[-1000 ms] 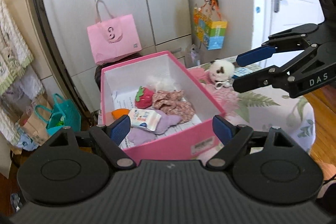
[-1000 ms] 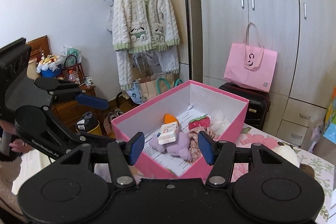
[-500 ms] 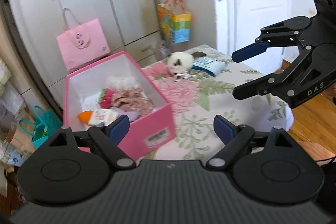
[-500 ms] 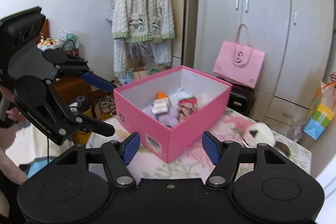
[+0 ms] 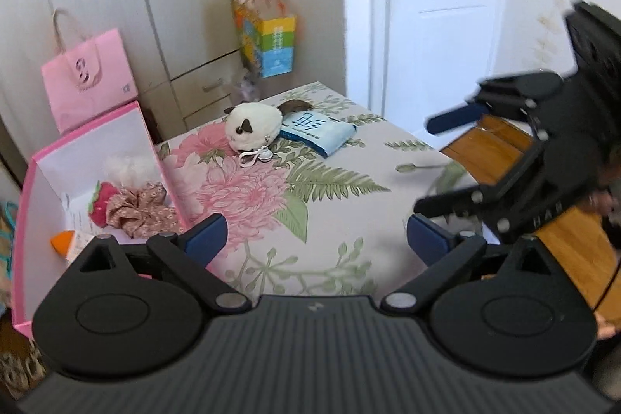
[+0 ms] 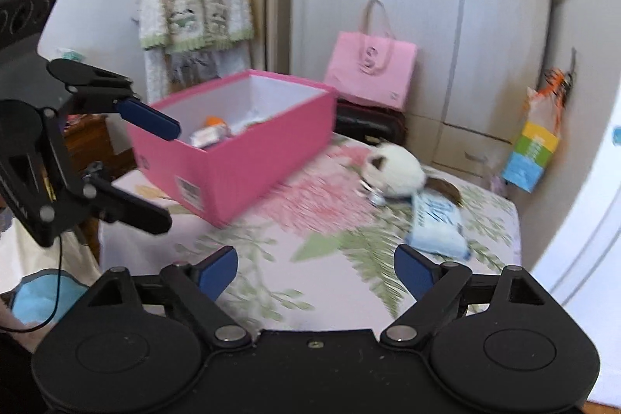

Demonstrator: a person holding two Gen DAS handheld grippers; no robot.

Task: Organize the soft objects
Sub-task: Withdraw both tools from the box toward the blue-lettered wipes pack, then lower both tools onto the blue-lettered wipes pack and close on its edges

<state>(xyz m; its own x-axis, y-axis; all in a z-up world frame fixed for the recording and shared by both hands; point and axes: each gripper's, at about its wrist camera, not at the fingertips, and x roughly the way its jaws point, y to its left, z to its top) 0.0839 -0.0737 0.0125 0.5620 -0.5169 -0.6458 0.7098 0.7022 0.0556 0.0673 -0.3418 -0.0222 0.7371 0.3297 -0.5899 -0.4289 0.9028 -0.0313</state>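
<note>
Motion blur smears the floral tablecloth [image 6: 310, 212].

The pink box [image 5: 83, 142], at the left of the left wrist view, looks like matt card with a plain white lining. The tablecloth [image 5: 330, 189] is soft printed cloth with a flower pattern. The white plush toy [image 5: 252, 130] is fluffy, and the blue packet [image 5: 318, 130] beside it has a slight plastic sheen (its print is unreadable). The scrunchie [image 5: 136, 208] in the box is crinkled floral fabric. The floor [image 5: 574, 243] at right is glossy wood.
</note>
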